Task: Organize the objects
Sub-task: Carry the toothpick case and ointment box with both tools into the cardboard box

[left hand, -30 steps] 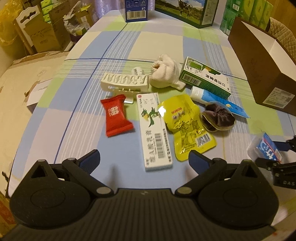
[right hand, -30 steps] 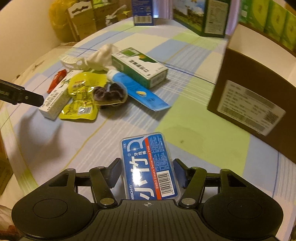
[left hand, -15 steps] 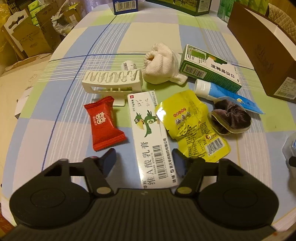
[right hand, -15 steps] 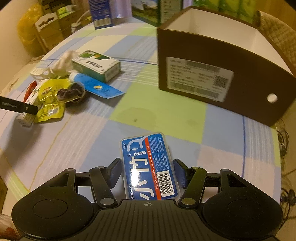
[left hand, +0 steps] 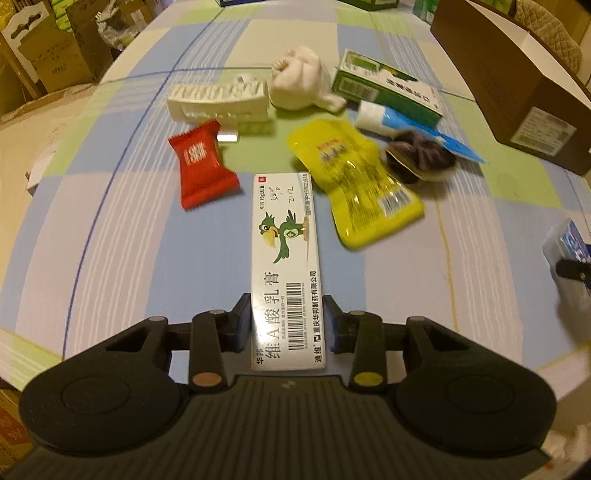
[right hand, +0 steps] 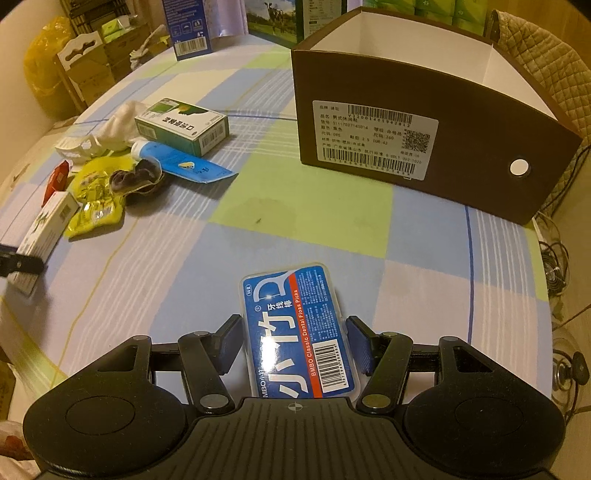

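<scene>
My left gripper (left hand: 287, 325) is shut on the near end of a long white ointment box (left hand: 286, 251) with a green parrot on it. The box points away from me toward the pile and also shows at the left edge of the right wrist view (right hand: 44, 225). My right gripper (right hand: 294, 345) is shut on a blue floss-pick case (right hand: 295, 328), held low over the checked tablecloth (right hand: 314, 206). An open brown shoe box (right hand: 424, 122) stands ahead of it, slightly to the right, with its white inside showing.
Beyond the ointment box lie a red candy packet (left hand: 201, 166), yellow pouch (left hand: 354, 184), white plastic rack (left hand: 218, 101), white cloth (left hand: 301, 83), green carton (left hand: 388, 86), blue tube (left hand: 406, 127) and dark scrunchie (left hand: 421, 155). Cartons line the table's far edge (right hand: 188, 26).
My left gripper moved forward and shut on the ointment box, which now sits apart from the yellow pouch. My right gripper swung with the floss case toward the brown shoe box.
</scene>
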Demonstrator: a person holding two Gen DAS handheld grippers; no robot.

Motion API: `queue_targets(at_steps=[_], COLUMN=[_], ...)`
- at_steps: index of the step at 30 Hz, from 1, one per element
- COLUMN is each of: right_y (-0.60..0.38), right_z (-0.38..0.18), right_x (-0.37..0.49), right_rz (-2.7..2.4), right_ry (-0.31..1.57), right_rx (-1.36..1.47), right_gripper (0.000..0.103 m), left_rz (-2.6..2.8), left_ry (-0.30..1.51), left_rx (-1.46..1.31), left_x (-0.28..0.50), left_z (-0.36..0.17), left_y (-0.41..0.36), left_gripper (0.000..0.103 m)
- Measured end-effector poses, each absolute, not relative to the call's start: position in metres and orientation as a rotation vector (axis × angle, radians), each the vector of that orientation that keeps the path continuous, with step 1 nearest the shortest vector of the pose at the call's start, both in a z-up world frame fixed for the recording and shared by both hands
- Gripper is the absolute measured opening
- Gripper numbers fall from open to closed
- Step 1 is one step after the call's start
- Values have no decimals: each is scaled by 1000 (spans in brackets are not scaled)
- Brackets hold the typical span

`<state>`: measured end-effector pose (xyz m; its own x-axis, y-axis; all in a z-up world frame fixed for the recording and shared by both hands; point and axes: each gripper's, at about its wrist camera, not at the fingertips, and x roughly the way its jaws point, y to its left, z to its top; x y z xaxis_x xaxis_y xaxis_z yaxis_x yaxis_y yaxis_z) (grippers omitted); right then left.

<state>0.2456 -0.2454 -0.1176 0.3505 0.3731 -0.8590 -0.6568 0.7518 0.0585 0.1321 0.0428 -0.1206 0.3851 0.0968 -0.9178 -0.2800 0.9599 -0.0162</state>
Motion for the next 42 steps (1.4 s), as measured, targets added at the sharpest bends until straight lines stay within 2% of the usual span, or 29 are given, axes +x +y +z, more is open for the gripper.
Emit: queue_targets(at_steps=[4,7,11,12,13,21,29,42], right_y=[-244,-243,-245,-246,-246,-249,-247,-258], right_z=[-117,-118,-118,-118,-119,-114,-91,-38], right_x=[246,244,244,244,244,248,258,289], right_rz=[680,680,680,681,683,700,745,754], right_ry=[1012,1008,1013,1013,1014,1013,980,920], right_rx=[-329,-339,-335,-333,-331,-315,-257,-141], right_gripper=[58,58,58,58,57,56,56,56], left_rz=[244,251,265,266,265,304,292,113], left_ry=[1142,1136,1140,1139,1137,1150,1077,960], left_rx=[-166,-156,-142,-143,-143,-130,-123,-78], left_x=[140,151,158,159,159,153,155,217], left_z=[-121,-123,-126,-126,-125,-120,-82,-29], left_y=[43,45,48,48,48,42,31,-29], left_gripper=[45,46,43,35,34,34,34,34])
